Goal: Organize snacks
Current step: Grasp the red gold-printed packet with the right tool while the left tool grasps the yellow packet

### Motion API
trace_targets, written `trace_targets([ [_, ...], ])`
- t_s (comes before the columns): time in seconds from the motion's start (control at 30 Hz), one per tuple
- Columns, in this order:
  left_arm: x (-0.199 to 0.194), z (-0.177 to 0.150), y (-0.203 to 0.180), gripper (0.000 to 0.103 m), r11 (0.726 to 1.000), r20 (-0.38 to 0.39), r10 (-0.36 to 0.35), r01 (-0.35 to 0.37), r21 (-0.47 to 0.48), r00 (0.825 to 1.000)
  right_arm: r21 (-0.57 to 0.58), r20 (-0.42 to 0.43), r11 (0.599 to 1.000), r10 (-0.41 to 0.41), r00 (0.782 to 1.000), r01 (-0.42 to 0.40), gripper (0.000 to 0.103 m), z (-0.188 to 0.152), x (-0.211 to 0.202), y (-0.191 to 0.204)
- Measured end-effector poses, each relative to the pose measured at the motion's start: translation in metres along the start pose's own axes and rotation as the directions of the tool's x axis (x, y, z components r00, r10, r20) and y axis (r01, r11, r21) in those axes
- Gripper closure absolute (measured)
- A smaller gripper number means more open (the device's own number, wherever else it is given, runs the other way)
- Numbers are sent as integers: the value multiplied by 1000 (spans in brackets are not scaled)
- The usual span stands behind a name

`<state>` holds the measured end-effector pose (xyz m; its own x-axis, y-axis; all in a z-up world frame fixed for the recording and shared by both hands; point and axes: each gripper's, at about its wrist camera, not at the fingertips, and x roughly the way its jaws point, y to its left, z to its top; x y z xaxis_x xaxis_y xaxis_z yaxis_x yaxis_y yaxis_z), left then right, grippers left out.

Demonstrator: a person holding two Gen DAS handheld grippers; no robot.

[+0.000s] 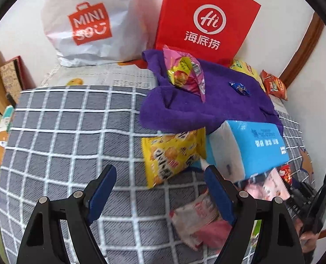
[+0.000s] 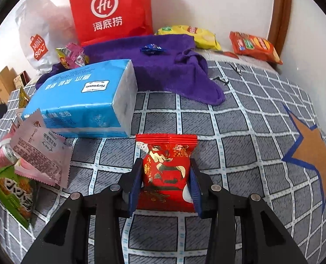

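While the left gripper (image 1: 157, 189) hangs with its jaws spread wide over bare checked cloth, nothing between them, the right gripper (image 2: 165, 183) has its blue pads pressed against both sides of a small red snack packet (image 2: 166, 169) that lies on the grey checked bedcover (image 2: 239, 132), near its front edge.

Going left to right across the bedcover in the right wrist view: a green snack packet (image 2: 13, 192) lies at the front left corner, with a pink packet (image 2: 40, 154) overlapping its upper edge. Just behind them sits a blue tissue pack (image 2: 84, 101), tilted, its white end facing the red packet. Behind the tissue pack, a white shopping bag (image 2: 37, 37) and a red paper bag (image 2: 112, 11) stand upright against the wall at the far edge. A pink and yellow packet (image 2: 73, 57) rests on the left end of a rumpled purple towel (image 2: 174, 72), and a small blue wrapped sweet (image 2: 152, 48) lies on the towel's middle. Past the towel, at the far right corner, a yellow chip bag (image 2: 193, 34) and an orange cracker packet (image 2: 254, 46) lie side by side, close to the wall.

In the left wrist view a yellow snack bag (image 1: 171, 154) lies partly tucked under the towel's near edge, touching the tissue pack.
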<state>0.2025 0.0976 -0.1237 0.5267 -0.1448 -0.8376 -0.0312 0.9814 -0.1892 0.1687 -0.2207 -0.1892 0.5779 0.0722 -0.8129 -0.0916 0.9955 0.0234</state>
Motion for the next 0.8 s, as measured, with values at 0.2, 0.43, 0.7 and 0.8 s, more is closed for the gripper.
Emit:
trace_targets([
  [0.2, 32, 16, -5, 22, 1000, -58, -9, 10, 29, 998, 11, 23, 1000, 11, 1000, -12, 62, -1, 0, -4],
  [0.43, 65, 20, -6, 23, 999, -98, -43, 46, 28, 994, 6, 23, 1000, 5, 1000, -5, 62, -2, 1, -4],
  [0.7, 66, 22, -16, 35, 995, -57, -53, 57, 75, 997, 12, 25, 1000, 22, 999, -22, 61, 0, 3, -5],
  [0.8, 57, 22, -14, 40, 995, -45, -63, 66, 71, 997, 7, 25, 1000, 18, 1000, -18, 61, 0, 4, -4],
])
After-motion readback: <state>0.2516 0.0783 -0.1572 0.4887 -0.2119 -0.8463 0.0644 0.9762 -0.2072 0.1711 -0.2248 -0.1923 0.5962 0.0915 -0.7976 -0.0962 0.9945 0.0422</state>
